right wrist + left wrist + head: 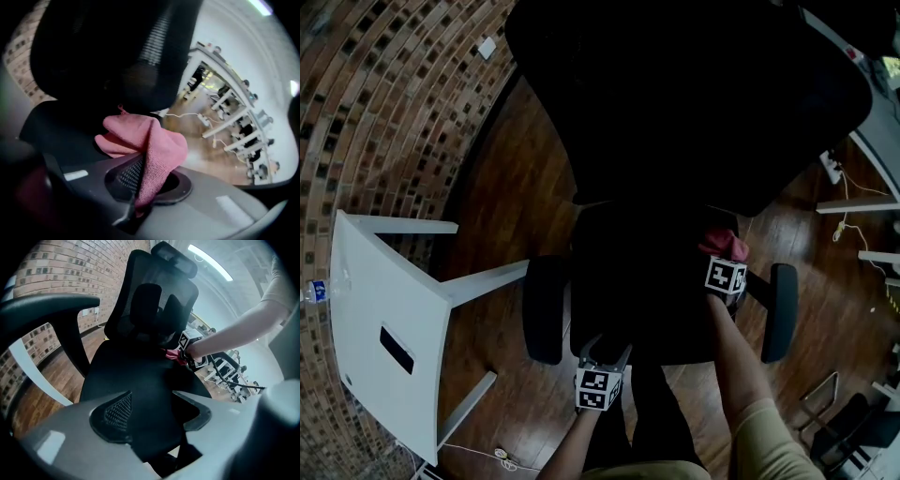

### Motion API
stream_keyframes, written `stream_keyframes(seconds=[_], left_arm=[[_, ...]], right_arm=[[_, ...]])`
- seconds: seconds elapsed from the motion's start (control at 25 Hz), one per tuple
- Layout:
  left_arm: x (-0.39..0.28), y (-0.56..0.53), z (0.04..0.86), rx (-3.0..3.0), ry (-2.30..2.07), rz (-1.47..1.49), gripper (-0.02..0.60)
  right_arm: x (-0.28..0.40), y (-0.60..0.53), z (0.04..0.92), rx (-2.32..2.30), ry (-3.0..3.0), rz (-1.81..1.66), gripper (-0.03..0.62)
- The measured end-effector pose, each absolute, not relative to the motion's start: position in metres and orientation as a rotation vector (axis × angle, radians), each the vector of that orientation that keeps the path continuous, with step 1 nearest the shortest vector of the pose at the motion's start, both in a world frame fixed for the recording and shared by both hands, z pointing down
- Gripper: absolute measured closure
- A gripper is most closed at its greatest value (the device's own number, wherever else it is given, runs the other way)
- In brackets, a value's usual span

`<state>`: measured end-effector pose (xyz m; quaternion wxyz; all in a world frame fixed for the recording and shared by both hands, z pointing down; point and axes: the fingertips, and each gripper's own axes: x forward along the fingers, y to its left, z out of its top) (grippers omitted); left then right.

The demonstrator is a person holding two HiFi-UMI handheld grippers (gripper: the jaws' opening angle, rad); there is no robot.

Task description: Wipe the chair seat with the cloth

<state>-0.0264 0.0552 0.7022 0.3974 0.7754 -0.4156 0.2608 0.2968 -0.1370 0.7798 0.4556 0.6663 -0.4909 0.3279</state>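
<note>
Floor point(516, 216): dark wood planks.
Chair seat point(647, 309): black, smooth.
Cloth point(154, 145): pink knit, bunched, clamped in your right gripper point(143, 185), pointing toward backrest.
Left gripper point(152, 404): wide, empty.

The pink cloth point(157, 145) was soft, nubbly woven fabric, matt throughout. The black office chair had a see-through mesh backrest point(154, 310) and a dull, smooth textile seat point(136, 376). The left gripper point(152, 401) had smooth grey plastic jaws with a faint sheen and black cross-hatched pads point(117, 411). The dark wooden plank floor point(511, 202) looked polished, the red brick wall point(384, 103) rough, and the white table point(375, 281) smooth and matt.
</note>
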Motion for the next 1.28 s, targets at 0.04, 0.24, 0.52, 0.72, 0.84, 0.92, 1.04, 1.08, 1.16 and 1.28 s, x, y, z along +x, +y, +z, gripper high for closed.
stream_keyframes(seconds=[0.04, 0.24, 0.52, 0.72, 0.84, 0.92, 1.04, 1.08, 1.16, 1.28], left_arm=[[-0.024, 0.055, 0.7, 1.972, -1.049, 0.661, 0.328], [-0.03, 0.053, 0.687, 1.968, -1.06, 0.63, 0.327], [-0.047, 0.071, 0.691, 1.933, -1.077, 0.659, 0.327], [-0.051, 0.086, 0.692, 1.91, -1.08, 0.661, 0.327], [-0.049, 0.091, 0.686, 1.859, -1.116, 0.591, 0.328], [-0.042, 0.092, 0.68, 1.855, -1.127, 0.55, 0.328], [-0.026, 0.094, 0.675, 1.883, -1.09, 0.528, 0.328], [-0.022, 0.095, 0.675, 1.896, -1.074, 0.533, 0.327], [-0.016, 0.095, 0.676, 1.916, -1.056, 0.54, 0.327], [-0.016, 0.09, 0.675, 1.933, -1.059, 0.546, 0.327]], right_arm=[[0.306, -0.133, 0.778, 1.683, -1.181, 0.826, 0.583], [0.182, -0.141, 0.778, 1.518, -1.693, 1.089, 0.583], [-0.125, -0.137, 0.737, 0.835, -2.329, 1.444, 0.582], [-0.079, -0.132, 0.784, 0.977, -2.176, 1.161, 0.582], [0.012, -0.121, 0.8, 0.991, -2.072, 0.909, 0.582], [0.09, -0.117, 0.805, 1.069, -1.924, 0.764, 0.582], [0.191, -0.115, 0.798, 1.216, -1.669, 0.618, 0.582], [0.216, -0.113, 0.795, 1.249, -1.59, 0.58, 0.582], [0.252, -0.11, 0.79, 1.301, -1.459, 0.536, 0.582], [0.266, -0.109, 0.783, 1.391, -1.391, 0.602, 0.582]])
